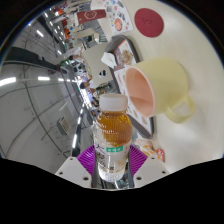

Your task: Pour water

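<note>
A clear plastic bottle [113, 130] with a white cap and amber liquid stands between my gripper's [111, 165] purple pads [90, 160]. Both fingers press on its lower body, and it is held above the surface. The view is strongly tilted. A pale yellow cup [160, 88] with a pink inside and a handle lies just beyond the bottle's cap, its mouth facing the bottle.
A table [120, 60] with printed menus or placemats and a dark red round mat [150, 21] lies behind the cup. A snack packet [152, 150] is beside the bottle. A large room with ceiling lights and windows [40, 90] spreads beyond.
</note>
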Demonstrator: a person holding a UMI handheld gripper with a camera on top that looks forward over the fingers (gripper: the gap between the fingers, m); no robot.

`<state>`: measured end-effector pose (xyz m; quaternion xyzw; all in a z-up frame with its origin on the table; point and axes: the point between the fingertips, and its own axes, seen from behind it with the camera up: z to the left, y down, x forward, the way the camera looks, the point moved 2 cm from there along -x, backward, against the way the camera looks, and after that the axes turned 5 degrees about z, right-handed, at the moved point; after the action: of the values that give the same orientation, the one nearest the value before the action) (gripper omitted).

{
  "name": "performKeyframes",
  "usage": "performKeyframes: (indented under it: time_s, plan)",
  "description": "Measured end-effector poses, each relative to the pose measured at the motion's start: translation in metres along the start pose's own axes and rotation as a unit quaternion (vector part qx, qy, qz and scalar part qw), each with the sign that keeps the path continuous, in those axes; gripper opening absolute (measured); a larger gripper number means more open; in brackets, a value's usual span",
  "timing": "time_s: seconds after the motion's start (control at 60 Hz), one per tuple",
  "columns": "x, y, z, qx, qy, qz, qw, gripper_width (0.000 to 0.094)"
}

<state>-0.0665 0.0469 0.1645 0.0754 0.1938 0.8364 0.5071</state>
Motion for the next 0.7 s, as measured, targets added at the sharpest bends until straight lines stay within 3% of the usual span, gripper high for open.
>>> performKeyframes:
  time_s: [0.15, 0.283, 0.517, 0.7]
  plan:
    - [-0.005, 0.0, 0.03, -0.146, 0.034, 0.008, 0.989, 0.0409]
    - [-0.018, -0.011, 0.084, -0.323, 0.056, -0.004, 0.945, 0.0408]
    - [-0.057, -0.069, 0.173, -0.602, 0.098, -0.056, 0.791, 0.0408]
    - [-0.08, -0.146, 0.16, -0.739, 0.157, -0.076, 0.651, 0.0408]
